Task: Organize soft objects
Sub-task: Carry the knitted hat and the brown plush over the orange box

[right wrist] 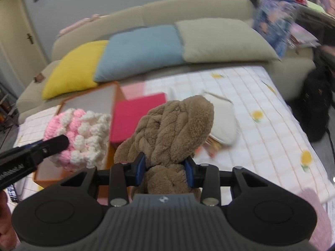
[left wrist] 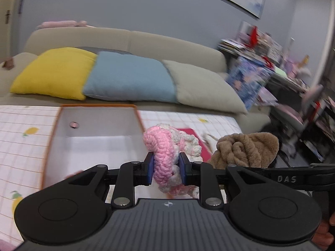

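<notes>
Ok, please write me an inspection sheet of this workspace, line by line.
Surface: checked cloth with fruit prints.
Job's things: pink-white knit piece; brown plush piece; open orange-rimmed box, inside looks bare.
Clutter: pink flat item, cream fabric piece.
Grippers: left gripper shut on knit piece; right gripper shut on plush piece.
Cables: nothing seen.
Surroundings: sofa, yellow, blue and grey cushions, crowded shelves.
</notes>
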The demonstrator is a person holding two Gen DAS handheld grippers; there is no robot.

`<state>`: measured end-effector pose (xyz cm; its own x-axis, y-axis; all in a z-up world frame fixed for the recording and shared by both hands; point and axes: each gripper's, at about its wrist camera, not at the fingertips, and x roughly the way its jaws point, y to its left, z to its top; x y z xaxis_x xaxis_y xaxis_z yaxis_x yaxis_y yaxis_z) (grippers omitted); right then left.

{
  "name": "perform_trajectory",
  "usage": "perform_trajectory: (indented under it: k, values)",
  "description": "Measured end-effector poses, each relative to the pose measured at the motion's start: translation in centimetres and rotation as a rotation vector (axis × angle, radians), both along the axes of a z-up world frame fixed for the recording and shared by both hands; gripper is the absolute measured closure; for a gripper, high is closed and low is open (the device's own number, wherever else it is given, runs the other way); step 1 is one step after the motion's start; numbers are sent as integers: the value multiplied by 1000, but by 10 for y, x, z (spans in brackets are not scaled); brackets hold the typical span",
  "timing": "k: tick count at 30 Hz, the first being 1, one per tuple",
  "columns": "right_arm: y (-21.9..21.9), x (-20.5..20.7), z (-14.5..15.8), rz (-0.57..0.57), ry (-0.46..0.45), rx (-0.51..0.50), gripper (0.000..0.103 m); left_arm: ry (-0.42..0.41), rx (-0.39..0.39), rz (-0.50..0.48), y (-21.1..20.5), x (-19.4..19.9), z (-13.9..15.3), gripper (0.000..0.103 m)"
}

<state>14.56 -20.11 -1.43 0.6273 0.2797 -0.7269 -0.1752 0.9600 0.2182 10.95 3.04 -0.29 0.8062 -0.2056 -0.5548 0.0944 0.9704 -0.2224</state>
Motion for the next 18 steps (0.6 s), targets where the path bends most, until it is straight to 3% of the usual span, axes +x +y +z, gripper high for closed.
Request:
perform_trajectory:
  k: [6, 9, 13, 18]
  values:
    - [59, 23, 15, 119, -52, -6, 65, 12, 40, 76, 45, 13, -1, 76]
    - [90, 40, 15, 171, -41, -17, 65, 65, 80, 96, 66, 29, -9, 76]
    - [127, 64, 7, 241, -19, -66, 65, 135, 90, 88, 91, 45, -22, 76]
    - [162, 88, -17, 272, 31, -133, 65, 178, 159, 66, 91, 55, -36, 76]
